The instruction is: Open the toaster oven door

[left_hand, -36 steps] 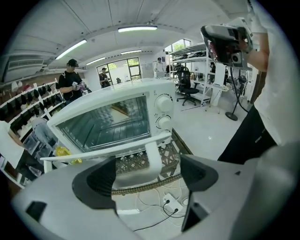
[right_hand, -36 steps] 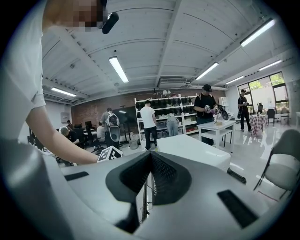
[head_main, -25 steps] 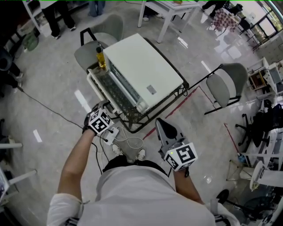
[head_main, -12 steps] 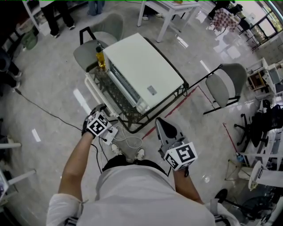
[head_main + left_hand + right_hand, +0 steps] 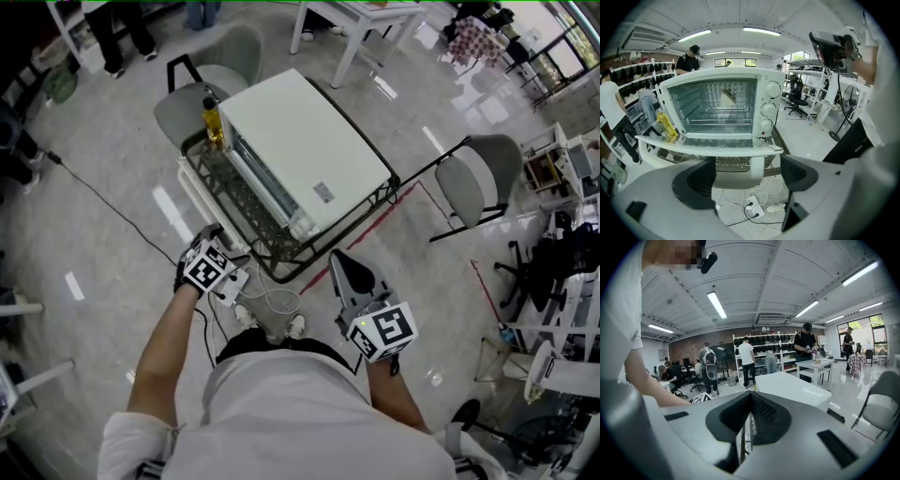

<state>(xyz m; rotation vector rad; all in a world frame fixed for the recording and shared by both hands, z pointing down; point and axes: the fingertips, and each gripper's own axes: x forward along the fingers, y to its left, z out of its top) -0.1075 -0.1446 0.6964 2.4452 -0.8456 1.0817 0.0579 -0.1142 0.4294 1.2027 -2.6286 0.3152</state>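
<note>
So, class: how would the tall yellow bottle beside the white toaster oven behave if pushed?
The tall yellow bottle is narrow and upright, so probably tips easily. It stands on a black wire-mesh tabletop, so its footing may be uneven.

Toaster oven [image 5: 305,155] is showing a cream-white casing. Bottle [image 5: 215,124] is showing yellow. Surface [image 5: 270,251] is presenting dark wire mesh. Left tool [image 5: 747,178] and right tool [image 5: 749,411] are showing pale grey bodies, black pads and black-and-white square-marker cubes. Floor [image 5: 103,234] is showing glossy grey, with a red stripe [image 5: 405,200].
</note>
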